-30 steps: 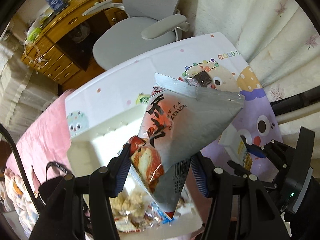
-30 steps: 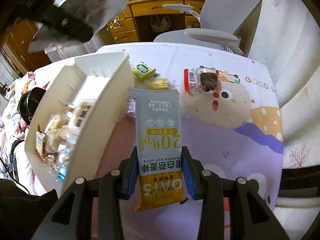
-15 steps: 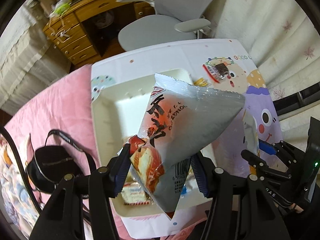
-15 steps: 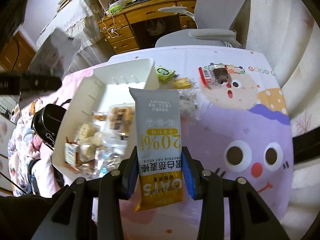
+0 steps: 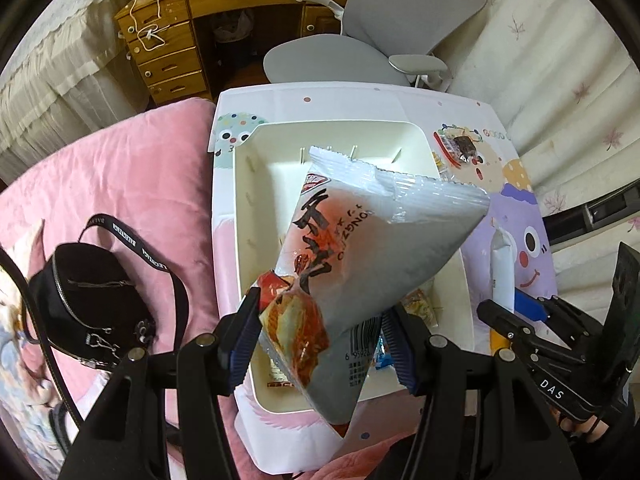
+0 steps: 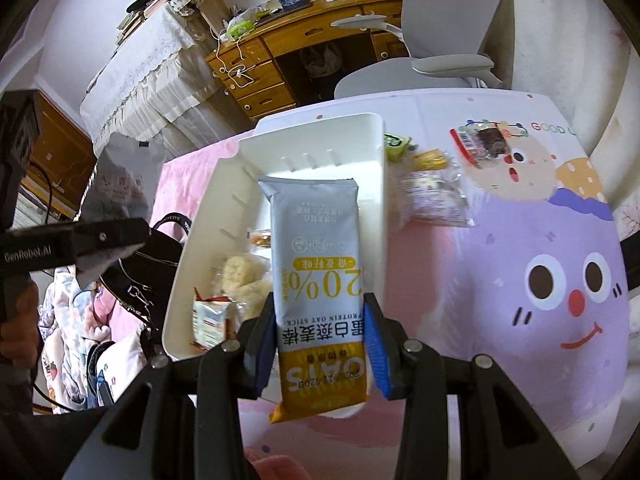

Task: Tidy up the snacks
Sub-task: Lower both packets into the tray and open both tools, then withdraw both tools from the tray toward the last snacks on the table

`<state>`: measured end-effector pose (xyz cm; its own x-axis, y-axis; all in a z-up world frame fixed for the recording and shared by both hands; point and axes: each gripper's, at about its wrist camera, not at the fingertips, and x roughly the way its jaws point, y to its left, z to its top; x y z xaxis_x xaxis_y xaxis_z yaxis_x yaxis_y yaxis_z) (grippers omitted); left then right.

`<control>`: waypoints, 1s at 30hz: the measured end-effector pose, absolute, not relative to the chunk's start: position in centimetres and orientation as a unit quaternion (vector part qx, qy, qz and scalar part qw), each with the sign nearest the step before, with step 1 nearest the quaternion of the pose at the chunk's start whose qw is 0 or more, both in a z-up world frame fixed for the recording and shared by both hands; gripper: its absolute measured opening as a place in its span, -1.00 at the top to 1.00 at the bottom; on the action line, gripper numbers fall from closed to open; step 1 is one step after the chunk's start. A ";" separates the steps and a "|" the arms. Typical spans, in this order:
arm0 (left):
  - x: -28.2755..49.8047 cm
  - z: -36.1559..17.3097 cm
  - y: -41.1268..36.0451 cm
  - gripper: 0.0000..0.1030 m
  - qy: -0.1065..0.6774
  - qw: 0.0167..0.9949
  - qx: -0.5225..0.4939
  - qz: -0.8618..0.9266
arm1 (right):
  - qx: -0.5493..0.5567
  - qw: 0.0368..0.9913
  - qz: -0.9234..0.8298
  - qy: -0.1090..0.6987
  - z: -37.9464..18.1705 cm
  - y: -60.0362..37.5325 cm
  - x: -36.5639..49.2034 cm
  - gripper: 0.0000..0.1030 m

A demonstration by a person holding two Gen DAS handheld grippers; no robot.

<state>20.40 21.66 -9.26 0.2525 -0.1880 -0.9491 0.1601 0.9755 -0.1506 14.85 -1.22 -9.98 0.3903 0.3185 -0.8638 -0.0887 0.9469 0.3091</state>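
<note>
My left gripper (image 5: 322, 332) is shut on a silver and red snack bag (image 5: 360, 264) and holds it above the white bin (image 5: 248, 200). My right gripper (image 6: 322, 340) is shut on a grey and yellow oat bar pack (image 6: 316, 272), held over the bin's right side (image 6: 380, 184). The bin holds several snacks: puffed rice cakes (image 6: 244, 276) and a small red and white packet (image 6: 210, 320). The left gripper with its bag also shows in the right wrist view (image 6: 116, 216); the right gripper shows at the left wrist view's right edge (image 5: 532, 328).
On the cartoon tablecloth (image 6: 540, 240) lie a clear wrapped pack (image 6: 432, 196), a green sweet (image 6: 396, 144), a yellow sweet (image 6: 430, 158) and a red-edged dark snack (image 6: 480, 140). A black handbag (image 5: 88, 300) lies on pink bedding. A grey chair (image 5: 380, 40) stands behind the table.
Both grippers rose and moved left over the bin, keeping hold of their packs. The oat bar now hangs over the bin's right wall; the snack bag over its middle.
</note>
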 end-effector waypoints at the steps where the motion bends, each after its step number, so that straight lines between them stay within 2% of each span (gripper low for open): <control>1: 20.3 -9.4 22.0 -0.10 0.601 0.791 -0.017 -0.114 | 0.108 0.827 0.122 0.538 -10.0 -0.8 14.8 0.22; 8: 19.8 -10.7 23.8 -0.13 0.594 0.791 -0.042 -0.139 | 0.108 0.832 0.111 0.532 -9.9 1.2 14.4 0.22; 9: 19.7 -10.8 23.9 -0.23 0.592 0.792 -0.048 -0.141 | 0.108 0.833 0.110 0.532 -9.9 1.3 14.3 0.20; 10: 19.6 -10.9 24.1 -0.48 0.592 0.791 -0.052 -0.144 | 0.108 0.833 0.106 0.532 -10.0 1.5 14.2 0.19; 12: 19.3 -11.1 24.1 -0.61 0.587 0.794 -0.057 -0.147 | 0.110 0.831 0.098 0.536 -10.2 1.6 14.0 0.14; 14: 18.9 -11.1 24.1 -0.61 0.583 0.795 -0.063 -0.154 | 0.112 0.829 0.091 0.541 -10.4 1.6 13.7 -0.02; 30: 15.4 -11.1 21.6 -0.61 0.579 0.795 -0.079 -0.163 | 0.121 0.826 0.062 0.547 -9.7 -0.4 10.7 -0.07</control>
